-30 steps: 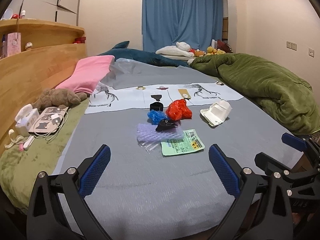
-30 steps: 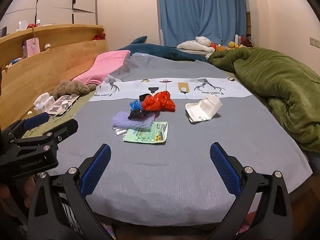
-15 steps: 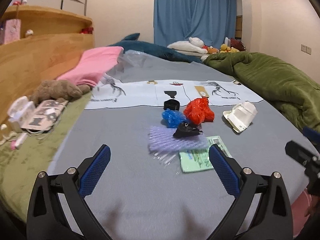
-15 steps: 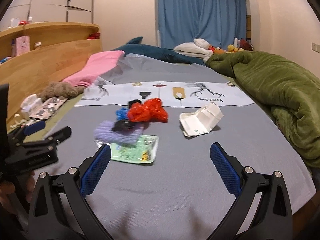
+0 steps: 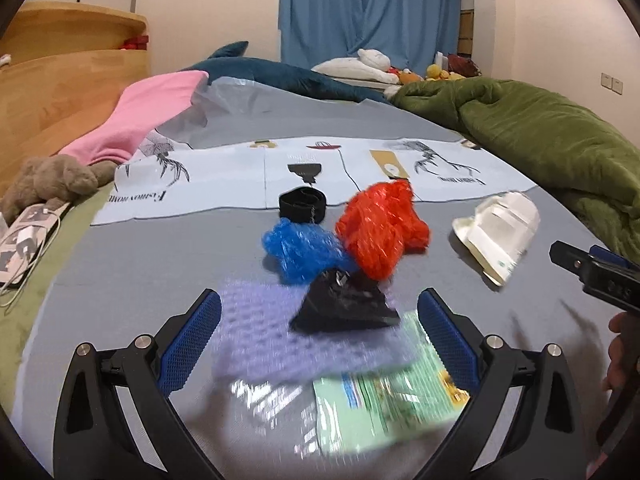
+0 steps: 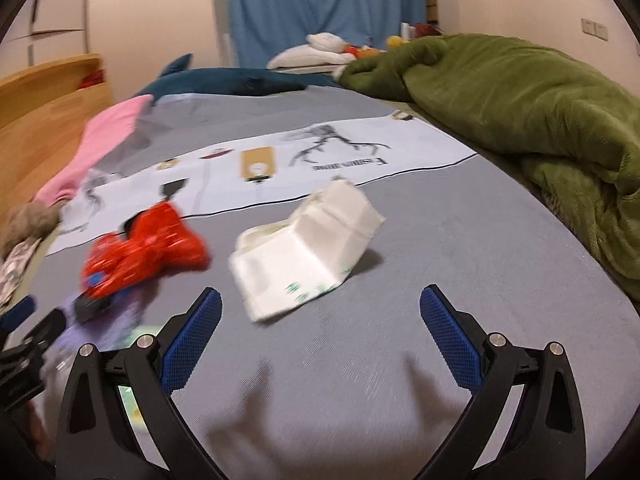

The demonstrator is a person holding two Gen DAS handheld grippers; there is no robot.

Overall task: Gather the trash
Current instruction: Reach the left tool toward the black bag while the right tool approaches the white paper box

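Trash lies in a cluster on the grey bed sheet (image 5: 140, 272). My left gripper (image 5: 320, 336) is open and empty, with a crumpled black wrapper (image 5: 344, 308), a purple foam net (image 5: 264, 336) and a green packet (image 5: 384, 404) between its fingers. Just beyond are a blue wrapper (image 5: 300, 248), a red wrapper (image 5: 384, 228) and a black band (image 5: 302, 204). My right gripper (image 6: 320, 332) is open and empty, just short of a crushed white carton (image 6: 308, 252). The red wrapper (image 6: 140, 244) lies to its left.
A green duvet (image 6: 540, 112) is heaped along the right side. A pink cloth (image 5: 148, 120), a brown plush toy (image 5: 48, 184) and charger cables (image 5: 24, 240) lie at the left by the wooden headboard (image 5: 60, 88). A printed white sheet (image 5: 224, 180) lies behind the trash.
Both grippers have moved forward over the bed. The left has closed in on the trash cluster, the right on the white carton. Both stay open.
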